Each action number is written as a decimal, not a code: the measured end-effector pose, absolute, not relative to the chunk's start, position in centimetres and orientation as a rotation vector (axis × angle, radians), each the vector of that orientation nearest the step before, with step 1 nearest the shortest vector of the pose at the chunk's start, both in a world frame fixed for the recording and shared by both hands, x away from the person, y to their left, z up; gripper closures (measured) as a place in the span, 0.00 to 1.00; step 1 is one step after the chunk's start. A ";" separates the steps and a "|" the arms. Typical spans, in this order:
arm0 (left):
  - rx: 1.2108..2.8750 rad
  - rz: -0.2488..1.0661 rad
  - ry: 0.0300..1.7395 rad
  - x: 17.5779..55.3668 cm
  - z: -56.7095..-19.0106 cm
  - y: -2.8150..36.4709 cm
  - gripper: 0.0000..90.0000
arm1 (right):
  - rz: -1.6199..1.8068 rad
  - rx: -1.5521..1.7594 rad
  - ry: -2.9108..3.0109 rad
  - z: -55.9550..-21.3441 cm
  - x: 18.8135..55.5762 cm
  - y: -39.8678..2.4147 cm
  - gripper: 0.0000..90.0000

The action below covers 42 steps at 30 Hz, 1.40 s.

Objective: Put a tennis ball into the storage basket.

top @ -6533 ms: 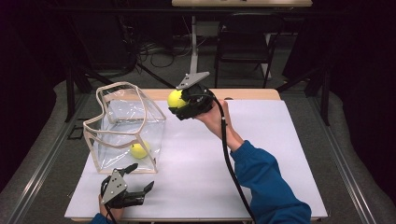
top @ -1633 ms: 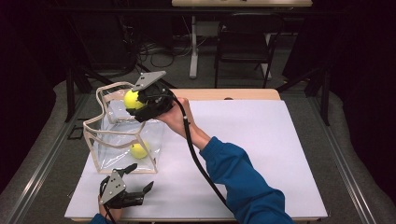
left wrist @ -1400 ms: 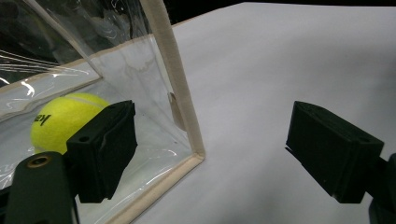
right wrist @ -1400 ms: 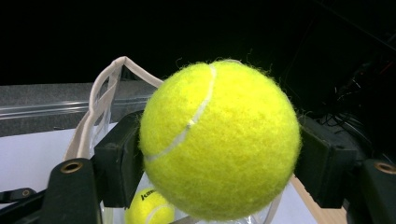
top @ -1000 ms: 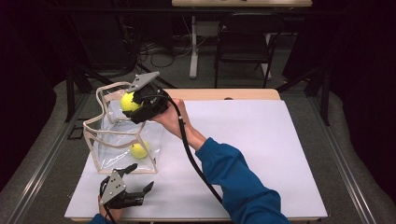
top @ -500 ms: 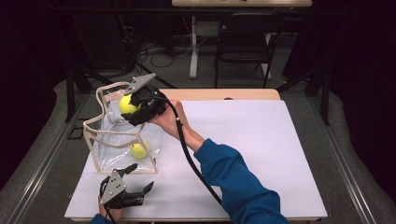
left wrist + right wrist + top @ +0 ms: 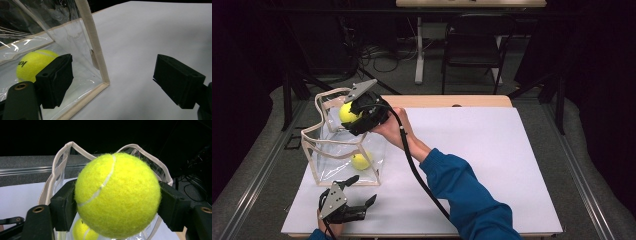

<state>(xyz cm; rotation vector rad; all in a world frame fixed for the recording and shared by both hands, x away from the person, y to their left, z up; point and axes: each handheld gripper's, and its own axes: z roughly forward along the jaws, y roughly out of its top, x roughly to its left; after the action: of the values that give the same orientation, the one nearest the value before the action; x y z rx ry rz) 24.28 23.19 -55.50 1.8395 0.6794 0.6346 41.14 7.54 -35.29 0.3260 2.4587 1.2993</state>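
Fingers of my right gripper [image 7: 353, 114] are clamped on a yellow tennis ball [image 7: 347, 113], held over the open mouth of a clear bag [image 7: 324, 165] at the left of the frame in the high view. In the right gripper view the ball [image 7: 117, 195] sits squarely between the two black pads, one pressing each side, with the bag's cream-trimmed rim [image 7: 56, 167] looping behind and below it.

A second ball [image 7: 361, 161] lies on the bag's floor, near its front right corner in the high view; I see it again at the lower left of the right gripper view [image 7: 83, 231], under the held ball, and through the clear wall at the left of the left gripper view [image 7: 32, 63].

My left gripper [image 7: 349, 197] rests low at the bottom left of the high view, on the white bench [image 7: 492, 150], just in front of the bag. Its fingers [image 7: 56, 80] stand wide apart with nothing between them but bare bench and the bag's trimmed front corner [image 7: 100, 62].

My blue sleeve [image 7: 467, 200] runs from the bottom centre of the frame up to the right gripper, its black cable [image 7: 412, 165] trailing alongside.
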 end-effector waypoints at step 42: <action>1.828 0.634 0.680 24.2 -55.5 23.3 0.18 | 1.235 0.324 2.529 -36.4 41.7 9.1 0.28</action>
<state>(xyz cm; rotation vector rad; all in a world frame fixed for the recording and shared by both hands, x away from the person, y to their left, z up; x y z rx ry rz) 24.19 23.27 -55.45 1.8277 0.6797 0.6336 41.71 9.09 -36.42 0.3236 2.5294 1.2350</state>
